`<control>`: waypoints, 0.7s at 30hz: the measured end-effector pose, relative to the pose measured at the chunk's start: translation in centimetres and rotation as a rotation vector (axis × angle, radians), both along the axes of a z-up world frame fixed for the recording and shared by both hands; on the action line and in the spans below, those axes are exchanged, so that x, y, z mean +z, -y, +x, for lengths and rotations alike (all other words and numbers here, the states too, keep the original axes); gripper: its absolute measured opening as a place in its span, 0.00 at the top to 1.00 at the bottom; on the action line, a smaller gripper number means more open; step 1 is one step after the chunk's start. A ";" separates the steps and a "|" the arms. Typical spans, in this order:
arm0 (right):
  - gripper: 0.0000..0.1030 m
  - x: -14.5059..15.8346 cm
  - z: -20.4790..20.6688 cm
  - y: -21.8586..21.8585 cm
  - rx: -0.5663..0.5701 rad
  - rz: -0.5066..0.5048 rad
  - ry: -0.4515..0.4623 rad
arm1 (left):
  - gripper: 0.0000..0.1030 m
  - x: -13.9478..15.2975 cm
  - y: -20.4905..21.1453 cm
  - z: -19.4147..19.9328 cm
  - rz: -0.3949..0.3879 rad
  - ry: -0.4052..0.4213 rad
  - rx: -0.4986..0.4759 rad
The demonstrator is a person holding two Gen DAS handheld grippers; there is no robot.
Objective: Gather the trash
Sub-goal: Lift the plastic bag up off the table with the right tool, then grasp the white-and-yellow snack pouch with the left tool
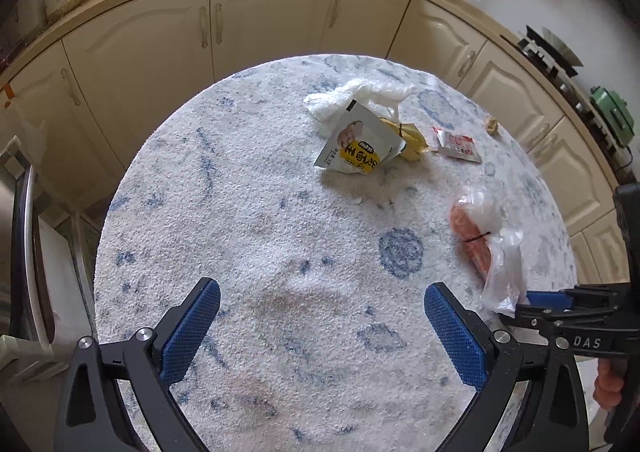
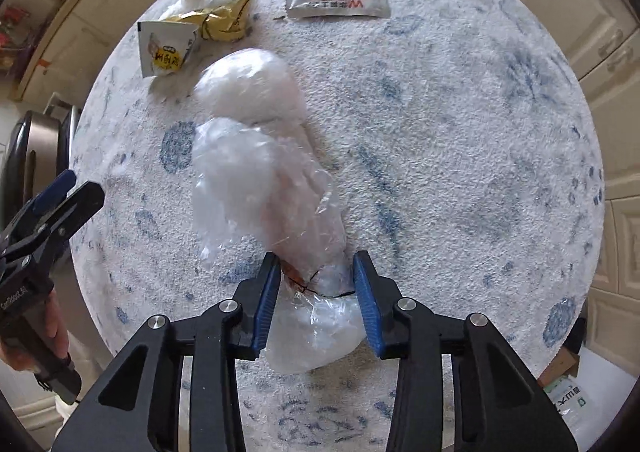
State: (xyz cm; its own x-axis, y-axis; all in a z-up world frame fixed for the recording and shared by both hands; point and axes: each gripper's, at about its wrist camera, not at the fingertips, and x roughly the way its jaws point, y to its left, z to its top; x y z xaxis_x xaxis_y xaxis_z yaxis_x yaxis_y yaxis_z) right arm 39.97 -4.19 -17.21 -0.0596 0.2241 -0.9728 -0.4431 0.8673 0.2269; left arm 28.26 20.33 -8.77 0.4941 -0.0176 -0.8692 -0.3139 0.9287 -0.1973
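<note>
A round table with a white and blue cloth holds trash. A clear plastic bag with orange contents, tied with a black band, lies near the right edge; it also shows in the left wrist view. My right gripper is closed around its tied neck; it also shows in the left wrist view. My left gripper is open and empty above the table's near part. A white and yellow snack packet, a crumpled yellow wrapper, a white plastic bag, a red and white sachet and a beige crumpled ball lie farther back.
Cream kitchen cabinets curve behind the table. A stove and a green appliance stand on the counter at the right. A metal appliance stands left of the table.
</note>
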 end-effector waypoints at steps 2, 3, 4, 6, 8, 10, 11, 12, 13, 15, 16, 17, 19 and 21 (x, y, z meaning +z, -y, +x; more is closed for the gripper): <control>0.54 0.1 0.6 0.3 -0.034 0.009 0.013 | 0.02 0.0 0.1 0.0 -0.005 -0.007 -0.004; 0.50 0.1 0.7 0.0 -0.045 -0.004 0.033 | 0.02 0.1 0.1 0.1 -0.008 -0.011 -0.009; 0.44 0.1 0.9 -0.3 -0.042 -0.014 0.052 | 0.02 0.0 0.2 0.5 -0.010 -0.014 -0.011; 0.39 0.1 1.0 -1.8 -0.013 -0.054 0.119 | 0.02 -0.2 0.1 1.1 -0.009 -0.017 -0.012; 0.34 -0.1 0.4 -3.4 0.030 -0.095 0.186 | 0.02 -0.6 0.0 2.2 -0.010 -0.024 -0.012; 0.36 0.1 0.0 -4.3 0.060 -0.086 0.255 | 0.02 -1.1 -0.1 3.1 -0.012 -0.035 -0.011; 0.43 0.2 -0.3 -4.9 0.079 -0.070 0.275 | 0.02 -1.2 -0.1 3.5 -0.014 -0.039 -0.010; 0.51 0.3 -0.5 -5.1 0.096 -0.041 0.277 | 0.02 -1.4 -0.1 4.0 -0.015 -0.044 -0.012; 0.64 0.3 -0.7 -5.4 0.103 -0.023 0.273 | 0.02 -1.5 0.0 4.5 -0.016 -0.048 -0.016; 0.71 0.5 -0.9 -5.3 0.114 -0.030 0.293 | 0.02 -1.7 0.1 5.5 -0.014 -0.052 -0.028; 0.72 0.6 -0.9 -5.2 0.108 -0.021 0.286 | 0.02 -1.8 0.2 6.2 -0.008 -0.054 -0.033; 0.72 0.6 -0.6 -5.0 0.092 -0.006 0.271 | 0.02 -1.9 0.2 6.8 -0.004 -0.055 -0.034; 0.72 0.7 0.4 -4.0 0.067 0.010 0.255 | 0.02 -2.2 0.2 8.0 -0.003 -0.055 -0.032; 0.72 0.8 1.4 -3.4 0.035 0.007 0.263 | 0.02 -2.6 0.1 9.2 -0.008 -0.061 -0.039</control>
